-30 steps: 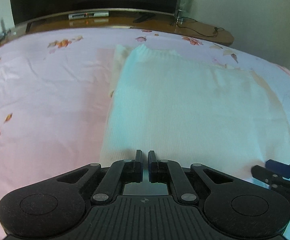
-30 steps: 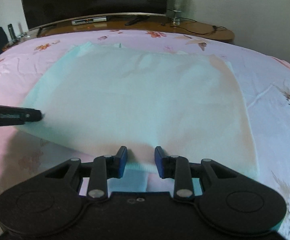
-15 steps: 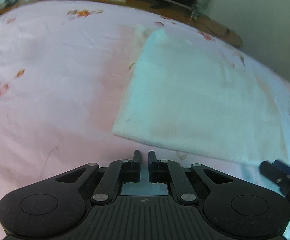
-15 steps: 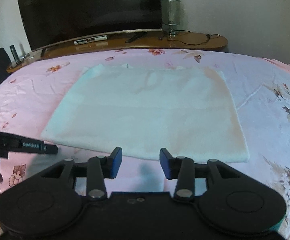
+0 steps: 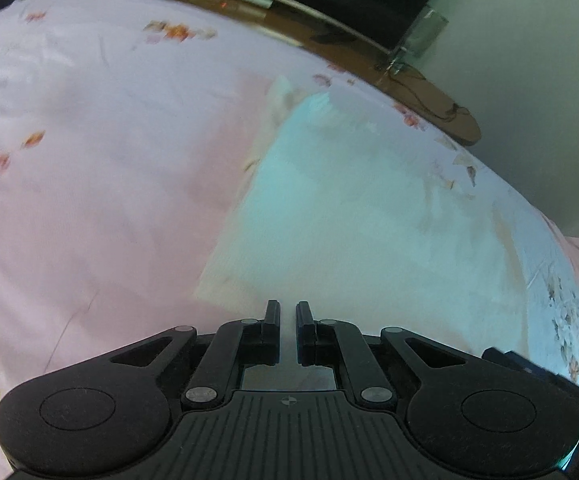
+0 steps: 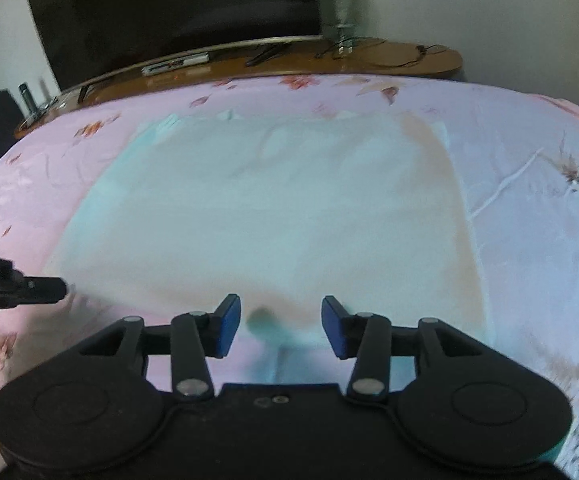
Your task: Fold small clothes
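On the pink floral bedsheet (image 6: 529,168), pale folded garment (image 6: 265,208) lies flat as a rectangle, near edge just ahead of both grippers. Right gripper (image 6: 281,322): jaws apart, blue pads (image 6: 227,326) clear of the cloth, nothing clamped; jaws just been opening, wider than a second ago, when the pads sat close over the near hem. Hem now shows between the jaws and slightly beyond them, untouched. Right view tilted higher than a second ago, taking in more of the TV (image 6: 169,12) and wooden shelf (image 6: 389,64) behind the bed. Left gripper (image 5: 287,322): closed, only a narrow slit between the fingers, nothing held, same as before. Positioned at the garment's near left corner (image 5: 217,292); a second ago over the cloth itself, and half a second ago well short of the corner. Left view rolled against the earlier frames, bed edge now running diagonally. Left fingertip (image 6: 49,290) seen from the right camera just beside the garment's left edge.
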Available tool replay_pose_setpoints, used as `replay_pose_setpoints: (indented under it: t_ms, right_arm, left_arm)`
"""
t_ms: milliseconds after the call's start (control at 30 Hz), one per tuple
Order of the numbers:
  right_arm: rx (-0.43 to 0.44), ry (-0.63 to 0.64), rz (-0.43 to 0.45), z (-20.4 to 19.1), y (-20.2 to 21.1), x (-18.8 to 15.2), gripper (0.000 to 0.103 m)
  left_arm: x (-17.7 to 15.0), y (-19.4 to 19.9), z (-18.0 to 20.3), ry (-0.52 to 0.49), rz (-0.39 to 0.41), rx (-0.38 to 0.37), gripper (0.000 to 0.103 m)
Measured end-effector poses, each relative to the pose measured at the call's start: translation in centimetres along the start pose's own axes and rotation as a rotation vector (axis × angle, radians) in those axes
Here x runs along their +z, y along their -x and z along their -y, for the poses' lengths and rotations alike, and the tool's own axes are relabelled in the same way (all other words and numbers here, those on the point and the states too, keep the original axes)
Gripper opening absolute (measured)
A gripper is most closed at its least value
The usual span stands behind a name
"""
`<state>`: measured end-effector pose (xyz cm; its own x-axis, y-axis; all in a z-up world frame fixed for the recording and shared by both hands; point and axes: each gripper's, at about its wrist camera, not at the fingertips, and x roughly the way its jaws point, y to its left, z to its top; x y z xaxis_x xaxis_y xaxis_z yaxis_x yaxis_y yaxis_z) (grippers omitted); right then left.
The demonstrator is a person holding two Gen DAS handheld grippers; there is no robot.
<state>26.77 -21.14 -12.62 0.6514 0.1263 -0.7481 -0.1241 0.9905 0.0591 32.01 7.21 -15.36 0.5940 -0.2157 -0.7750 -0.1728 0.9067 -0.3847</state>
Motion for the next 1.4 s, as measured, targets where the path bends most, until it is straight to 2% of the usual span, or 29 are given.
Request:
replay_pose_setpoints:
  t_ms: [200, 533, 633, 833, 967, 1000, 1067, 1100, 1233, 1400]
  right_arm:
    - [-0.040, -0.017, 0.023, 2.6, -0.7, 1.8, 0.045]
    - [-0.053, 0.002, 0.027, 4.9, -3.5, 5.9, 0.045]
    - [-0.034, 0.024, 0.033, 4.6, -4.8, 7.9, 0.045]
    - [0.027, 0.087, 0.038, 1.4, -8.0, 11.1, 0.045]
    - [0.042, 0.097, 0.013, -0.3, -11.2, 11.5, 0.044]
    - [0.033, 0.110, 0.013, -0.6, -11.8, 11.5, 0.044]
    - [-0.038, 0.147, -0.015, -0.6, -13.6, 11.3, 0.044]
    - [-0.039, 0.143, -0.011, -0.2, -14.2, 11.1, 0.044]
    - [-0.033, 0.135, -0.017, -0.1, -13.9, 11.3, 0.044]
    - [0.033, 0.036, 0.006, 0.3, -11.3, 10.7, 0.045]
  left_arm:
    - [2.5, -1.4, 2.1, -0.049, 0.008, -0.014, 0.006]
    - [7.3, -4.4, 5.2, -0.116, 0.052, 0.020, 0.006]
    - [8.6, -5.8, 6.0, -0.117, 0.056, 0.029, 0.006]
    - [10.4, -9.8, 7.6, -0.149, 0.052, 0.045, 0.006]
    - [11.2, -12.1, 7.4, -0.148, 0.066, 0.061, 0.006]
    - [11.4, -12.3, 7.0, -0.135, 0.075, 0.056, 0.005]
    - [11.6, -12.6, 5.7, -0.066, 0.080, 0.019, 0.005]
    - [11.6, -12.7, 5.4, -0.051, 0.079, 0.013, 0.005]
    - [11.4, -12.1, 5.9, -0.104, 0.074, 0.030, 0.005]
    - [9.8, -10.3, 6.7, -0.170, 0.053, 0.071, 0.006]
